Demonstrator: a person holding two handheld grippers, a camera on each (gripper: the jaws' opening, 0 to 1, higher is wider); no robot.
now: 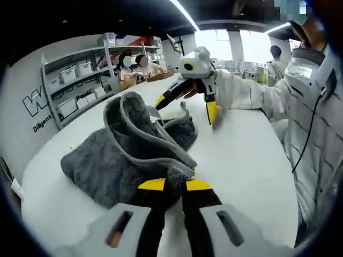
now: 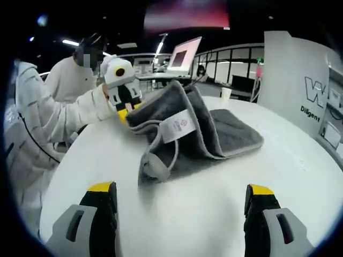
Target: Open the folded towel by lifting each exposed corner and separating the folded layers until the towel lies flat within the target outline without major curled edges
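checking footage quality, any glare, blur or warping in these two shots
Left gripper view: fisheye bends the shelving and table edge; ceiling strip lights and windows blow out white; the towel stays sharp. Right gripper view: the same curvature, a smeared pink blur along the top, and soft shadow under the towel on the table.

Table point(image 2: 203, 214) — white, round, bare across the wide stretch between the right gripper point(image 2: 179, 195) and the towel point(image 2: 214, 134); its spread jaws have nothing between them.

Towel — grey, bunched and raised in a ridge mid-table; the one bulky obstacle on the surface. Its near edge is pinched in the left gripper point(image 1: 174, 184), whose jaws are closed on it.

Open tabletop also to either side of the towel, toward the person's sleeve point(image 1: 241, 91) and toward the shelving point(image 1: 75, 85).

Shelving — stands off the table's far edge, well apart from the towel.

Seated people beyond the table, clear of it.
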